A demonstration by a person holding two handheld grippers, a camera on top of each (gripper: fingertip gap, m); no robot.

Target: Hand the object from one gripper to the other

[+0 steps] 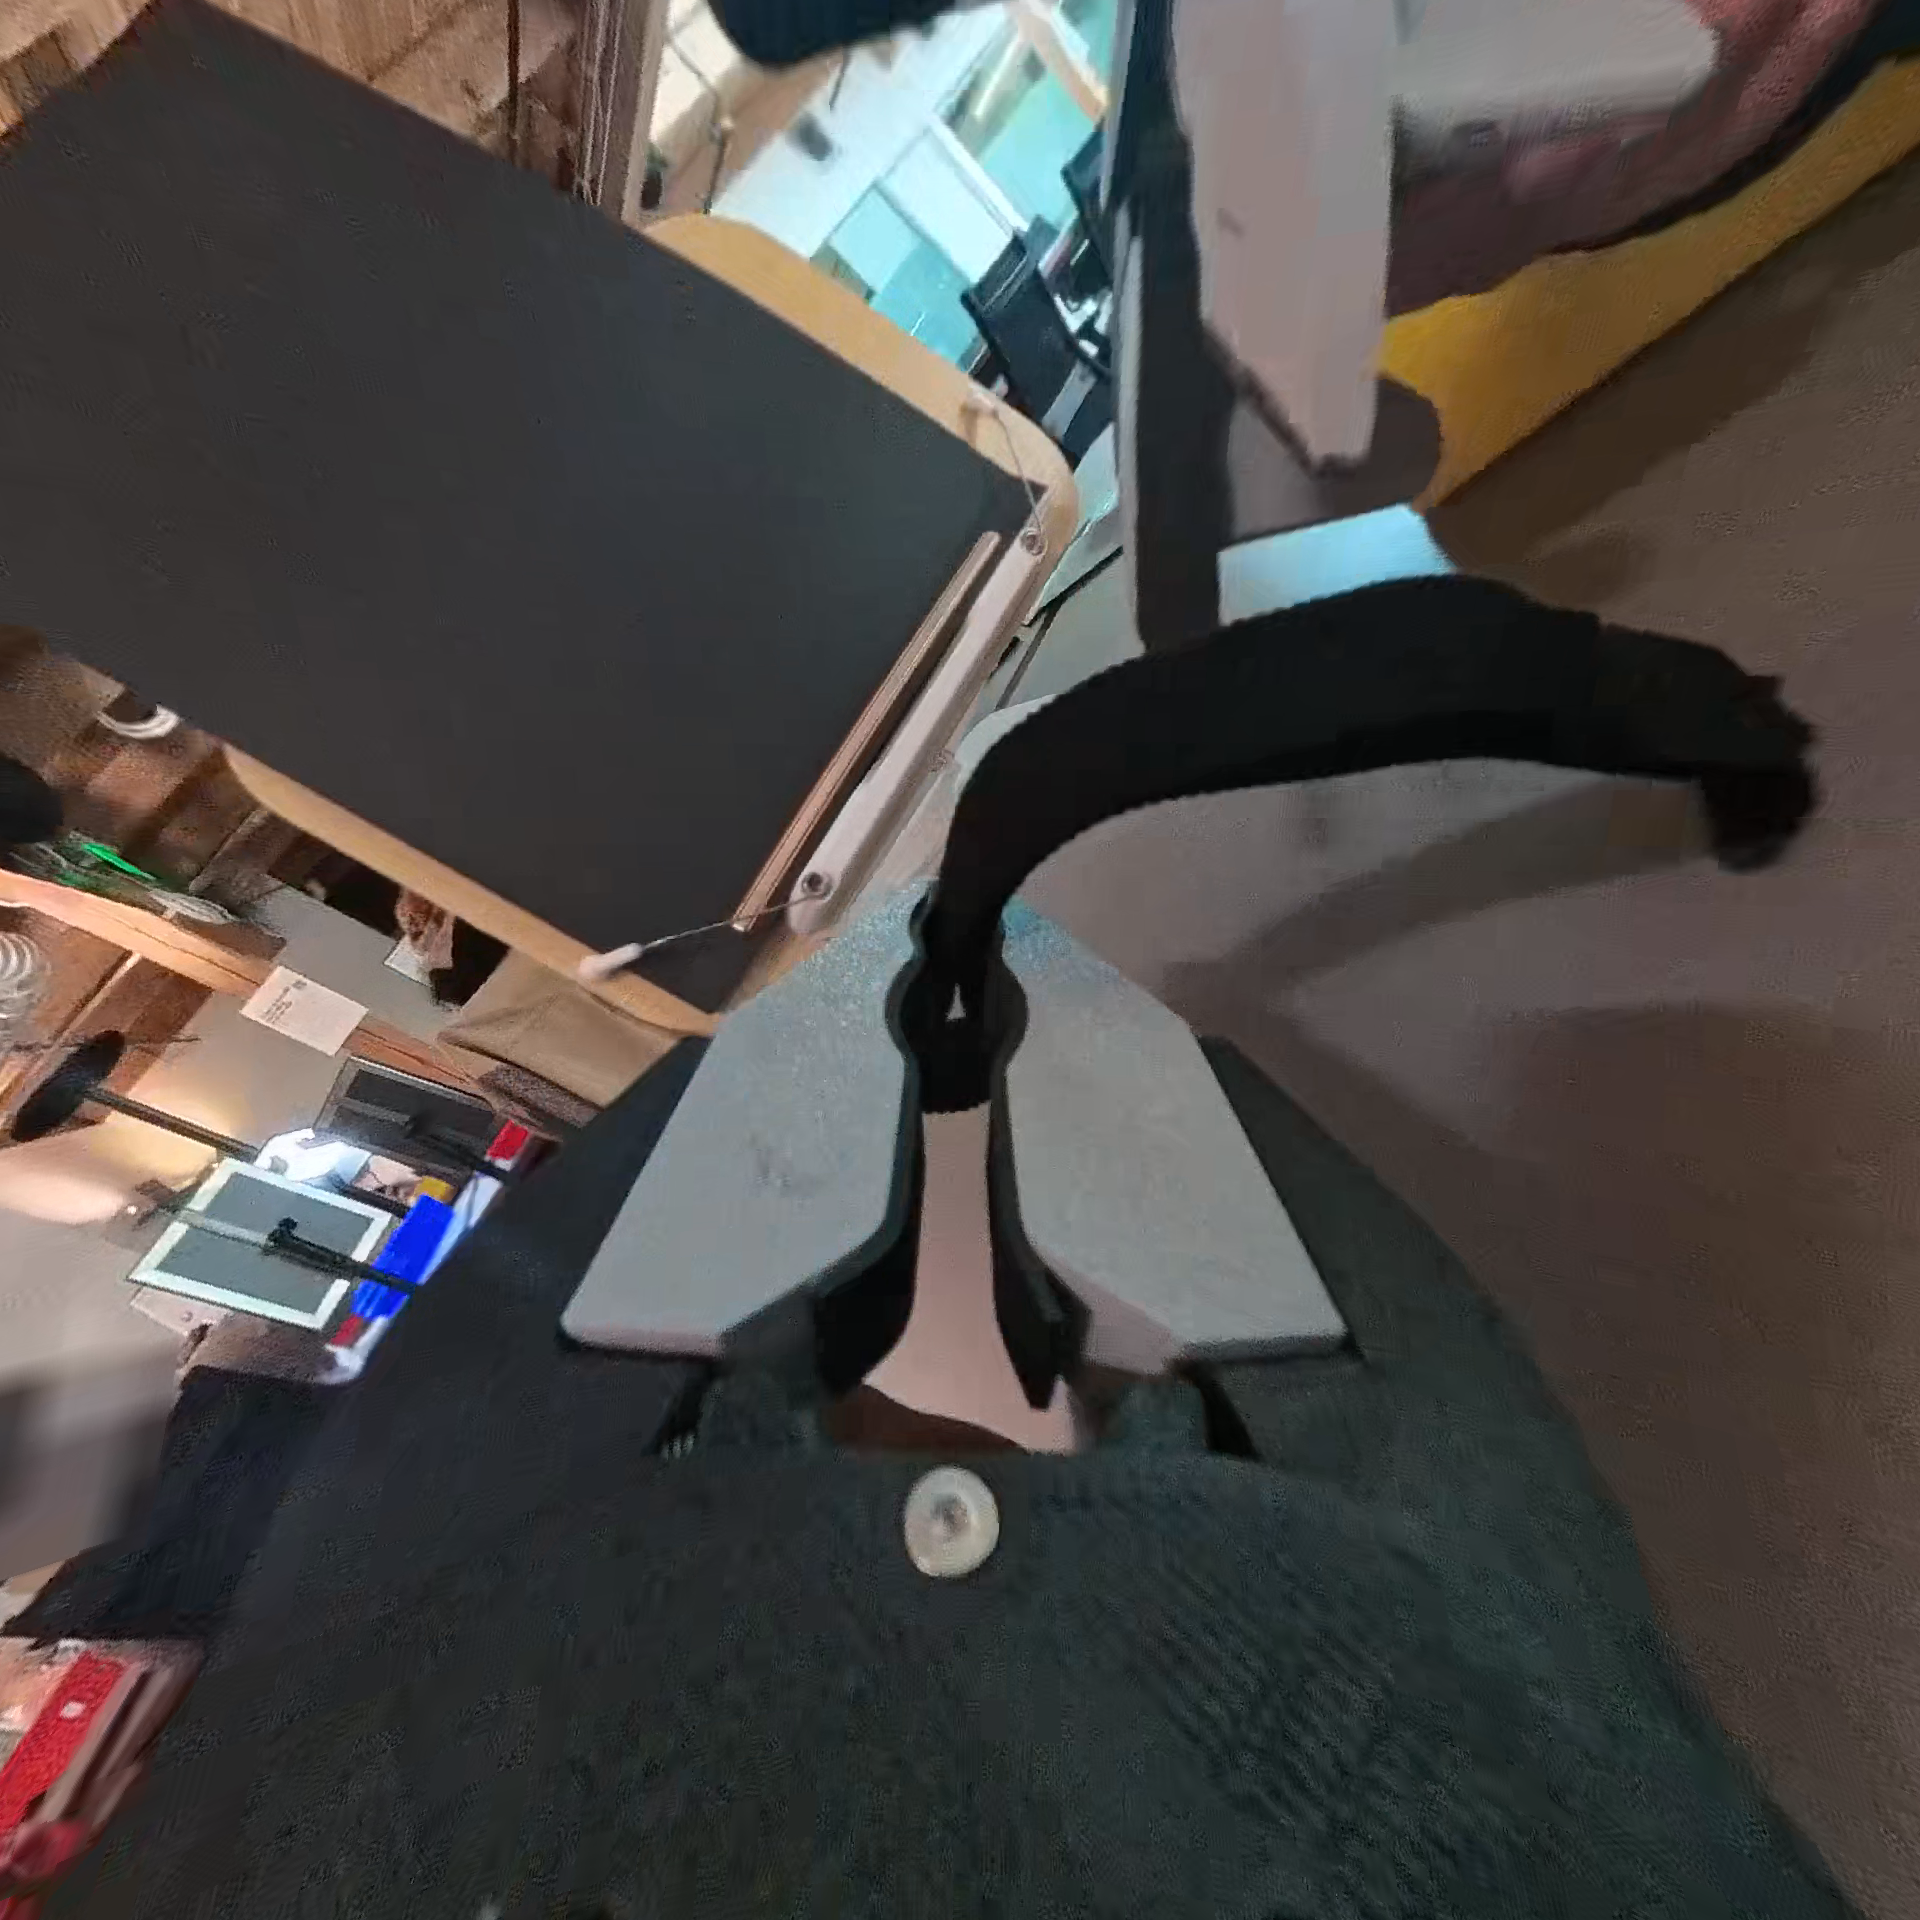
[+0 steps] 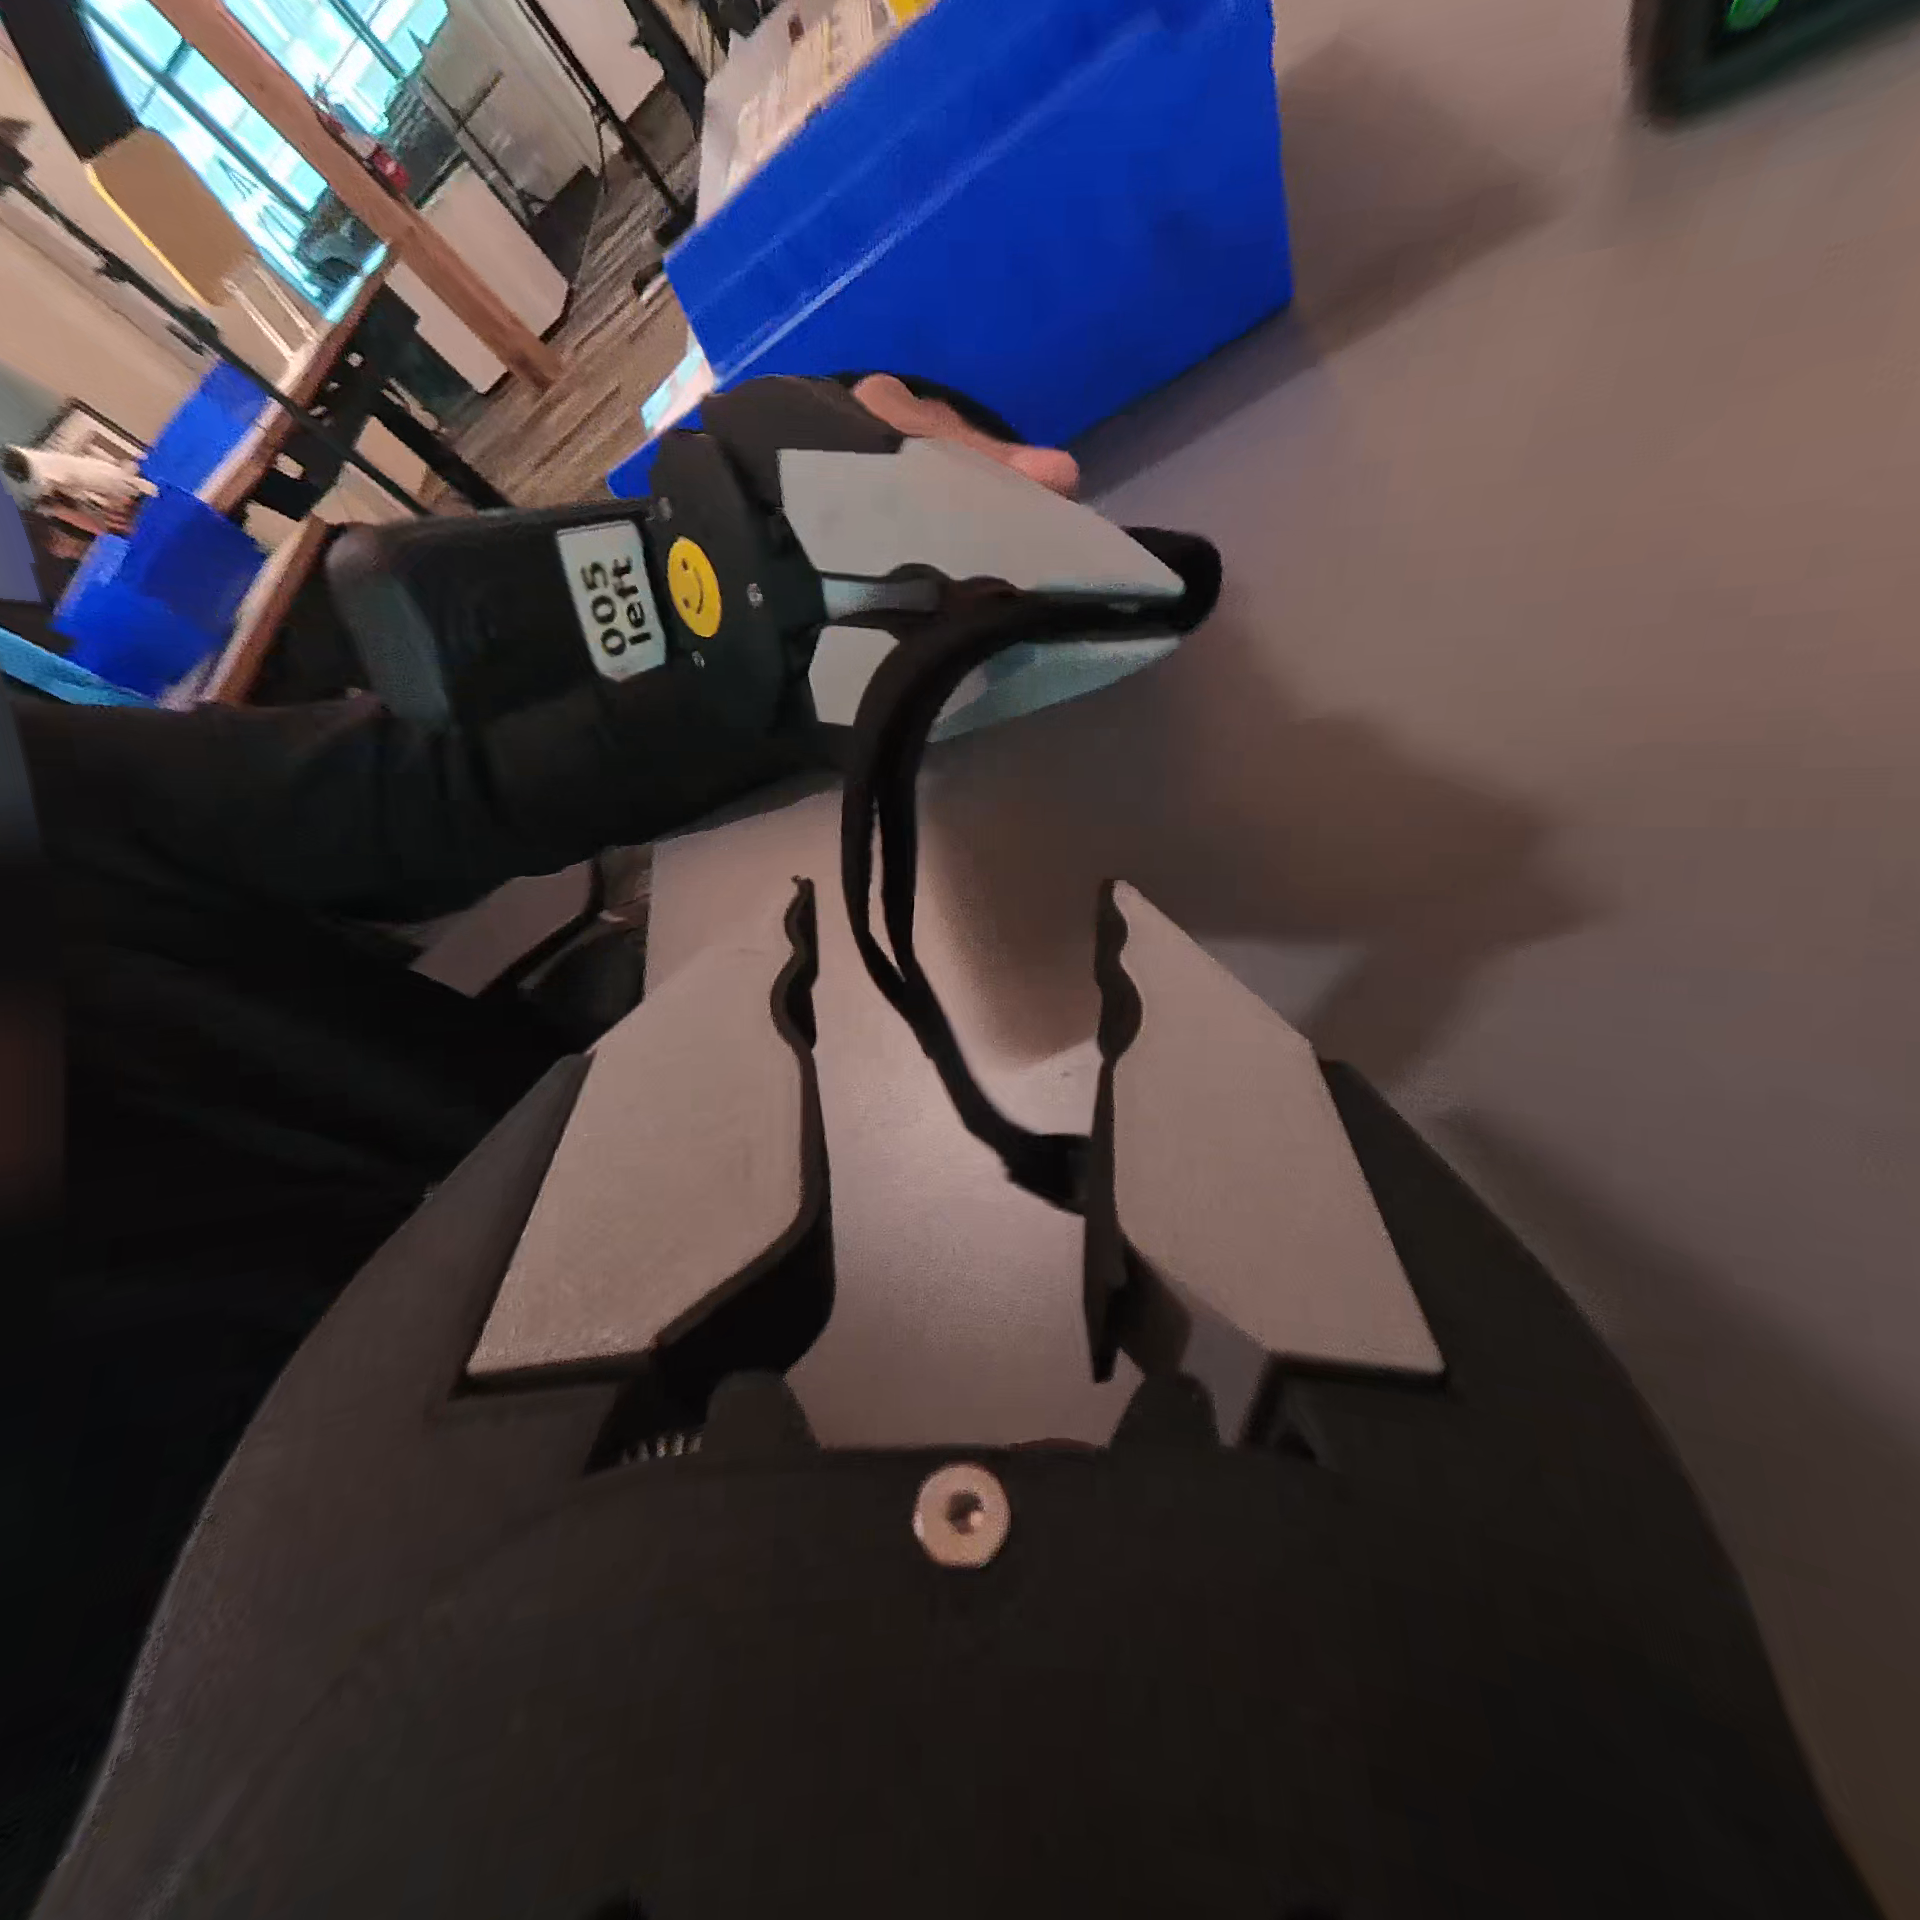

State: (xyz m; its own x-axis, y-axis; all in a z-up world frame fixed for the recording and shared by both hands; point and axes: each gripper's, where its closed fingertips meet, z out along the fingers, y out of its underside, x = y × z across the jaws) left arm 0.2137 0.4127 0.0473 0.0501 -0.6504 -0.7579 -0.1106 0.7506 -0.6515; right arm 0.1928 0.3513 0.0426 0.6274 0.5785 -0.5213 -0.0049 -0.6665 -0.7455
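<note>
The object is a long black fabric strap (image 1: 1351,675). My left gripper (image 1: 961,935) is shut on one end of it, and the rest arcs up and to the right, its frayed end in the air. In the right wrist view the left gripper (image 2: 1169,613) holds the strap (image 2: 883,790) above the grey table. The strap hangs down from it as a loop between the fingers of my right gripper (image 2: 956,904). The right gripper is open. The strap's lower end lies against the inner side of its right finger (image 2: 1226,1143).
A blue bin (image 2: 987,208) stands on the grey table (image 2: 1558,727) behind the left gripper. A dark sleeve (image 2: 260,790) fills the left of the right wrist view. A black panel (image 1: 416,468) and a yellow-edged rug (image 1: 1558,312) show in the left wrist view. My right fingertips sit around 7 cm from my left ones.
</note>
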